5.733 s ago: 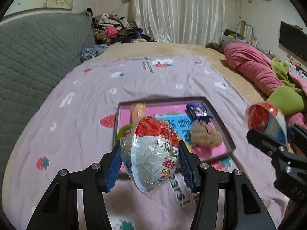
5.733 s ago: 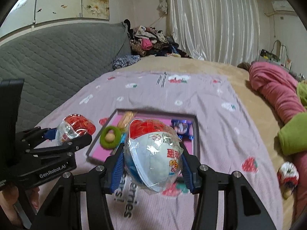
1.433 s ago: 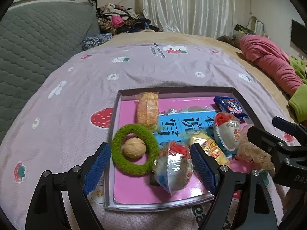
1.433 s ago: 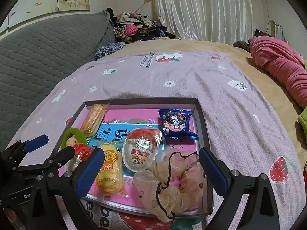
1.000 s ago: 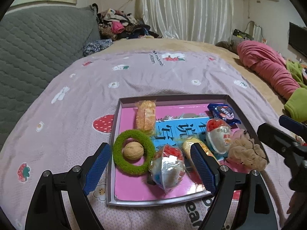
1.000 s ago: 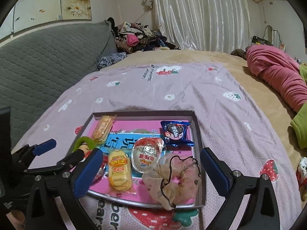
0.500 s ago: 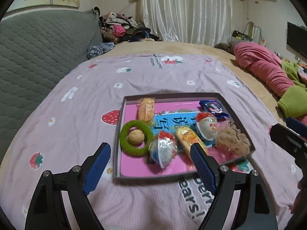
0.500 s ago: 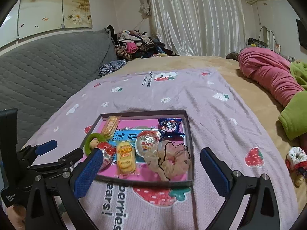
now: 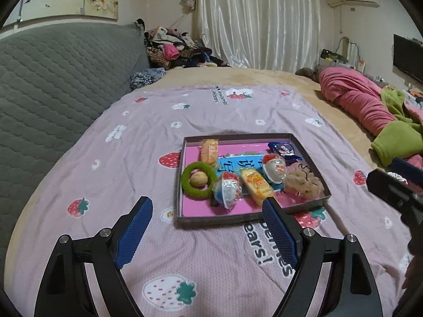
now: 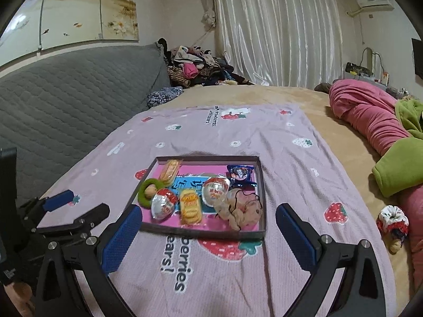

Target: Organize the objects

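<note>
Both grippers hang empty over a pink strawberry blanket (image 9: pixel 148 142) with a filled tray (image 9: pixel 182 219).

The left gripper (image 9: pixel 206 227) and right gripper (image 10: pixel 208 235) are spread wide, holding nothing. In the tray lie a scrunchie (image 10: pixel 240 208), green ring (image 9: pixel 197 194), yellow snack (image 9: pixel 256 185), two wrapped eggs (image 9: pixel 227 190) and a walnut (image 9: pixel 198 179) inside the ring.

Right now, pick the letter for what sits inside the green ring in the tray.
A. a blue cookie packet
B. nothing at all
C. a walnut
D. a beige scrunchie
C: in the left wrist view a brown walnut lies in the hole of the green ring at the left side of the tray; the blue cookie packet and the scrunchie lie at its right side.
</note>
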Action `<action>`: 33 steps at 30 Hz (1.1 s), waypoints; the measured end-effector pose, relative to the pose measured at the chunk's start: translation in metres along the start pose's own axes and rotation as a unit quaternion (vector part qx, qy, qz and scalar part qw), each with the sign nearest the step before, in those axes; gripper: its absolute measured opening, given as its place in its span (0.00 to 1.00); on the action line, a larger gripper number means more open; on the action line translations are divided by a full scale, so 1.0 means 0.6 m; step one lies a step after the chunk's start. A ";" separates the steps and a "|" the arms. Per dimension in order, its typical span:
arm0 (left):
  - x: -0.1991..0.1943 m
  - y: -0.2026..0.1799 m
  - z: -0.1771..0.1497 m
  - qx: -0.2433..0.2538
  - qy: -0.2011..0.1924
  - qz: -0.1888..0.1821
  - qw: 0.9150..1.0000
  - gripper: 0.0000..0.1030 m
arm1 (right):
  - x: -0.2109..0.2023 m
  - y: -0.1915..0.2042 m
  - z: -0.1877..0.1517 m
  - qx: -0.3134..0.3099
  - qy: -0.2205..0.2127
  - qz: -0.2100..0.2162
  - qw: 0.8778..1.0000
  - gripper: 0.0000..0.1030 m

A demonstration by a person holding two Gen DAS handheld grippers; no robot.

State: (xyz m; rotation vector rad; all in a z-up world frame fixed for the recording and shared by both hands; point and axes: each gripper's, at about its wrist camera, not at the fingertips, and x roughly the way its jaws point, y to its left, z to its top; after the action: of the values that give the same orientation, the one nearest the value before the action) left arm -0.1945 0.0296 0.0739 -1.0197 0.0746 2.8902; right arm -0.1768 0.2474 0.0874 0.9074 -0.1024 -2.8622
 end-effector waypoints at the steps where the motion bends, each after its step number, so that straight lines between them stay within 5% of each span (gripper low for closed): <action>1: -0.007 0.002 -0.001 -0.001 -0.002 0.000 1.000 0.83 | -0.005 0.002 -0.004 0.000 0.002 0.000 1.000 0.99; 33: -0.149 -0.009 -0.029 -0.001 -0.029 0.008 1.000 0.83 | -0.108 0.028 -0.040 -0.023 -0.008 -0.017 1.000 0.99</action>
State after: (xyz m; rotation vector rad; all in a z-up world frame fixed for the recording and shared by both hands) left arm -0.1138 0.0286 0.1163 -0.9395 0.0768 2.9328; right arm -0.1085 0.2400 0.1066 0.8868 -0.0226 -2.8895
